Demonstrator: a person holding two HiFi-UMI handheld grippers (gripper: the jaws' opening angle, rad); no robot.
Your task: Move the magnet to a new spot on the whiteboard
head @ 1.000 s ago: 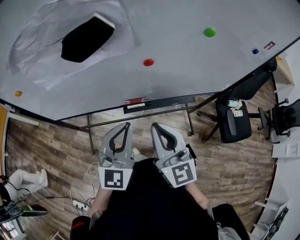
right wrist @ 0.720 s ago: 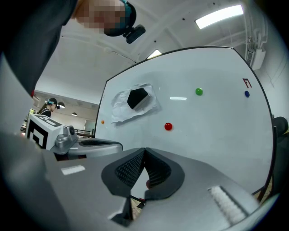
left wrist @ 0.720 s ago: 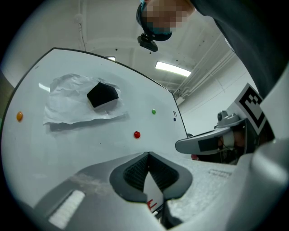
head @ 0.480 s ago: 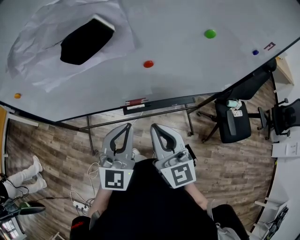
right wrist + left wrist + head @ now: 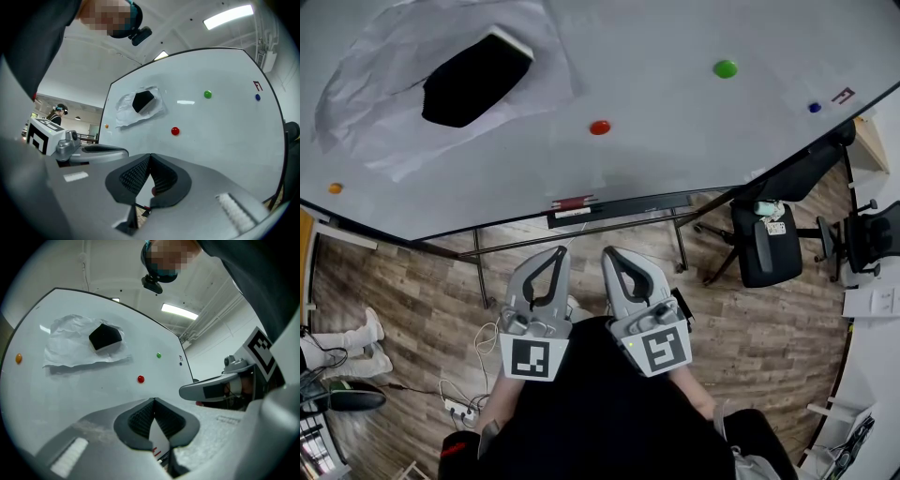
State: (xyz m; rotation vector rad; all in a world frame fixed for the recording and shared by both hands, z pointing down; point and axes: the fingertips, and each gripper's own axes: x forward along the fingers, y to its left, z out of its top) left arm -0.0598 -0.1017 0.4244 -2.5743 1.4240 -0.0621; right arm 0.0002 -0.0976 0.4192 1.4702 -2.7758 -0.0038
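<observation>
- whiteboard point(image 5: 694, 159) fills the upper part of the head view, leaning away above a wood-plank floor point(image 5: 403, 281); four small round magnets sit on it, all well apart from both tongs
- orange magnet point(image 5: 336, 187) at the far left, near the board's lower edge
- crumpled white paper point(image 5: 375, 103) stuck to the upper left of the board, with a black eraser point(image 5: 476, 78) lying over its middle
- left gripper point(image 5: 559, 251) low in the centre, pointing toward the board; its jaws are pressed together at the tips with nothing between them
- red marker point(image 5: 572, 202) lies in the tray along the board's bottom edge, just above the two tongs
- red magnet point(image 5: 599, 127) near the board's middle, ahead of the gap between the tongs, touched by neither
- right gripper point(image 5: 607, 251) just beside the left one, likewise closed tight and empty
- green magnet point(image 5: 725, 68) higher up and to the right
- blue magnet point(image 5: 814, 107) near the right edge, beside a small red mark point(image 5: 842, 95)
- black office chair point(image 5: 766, 242) stands on the floor at the right
</observation>
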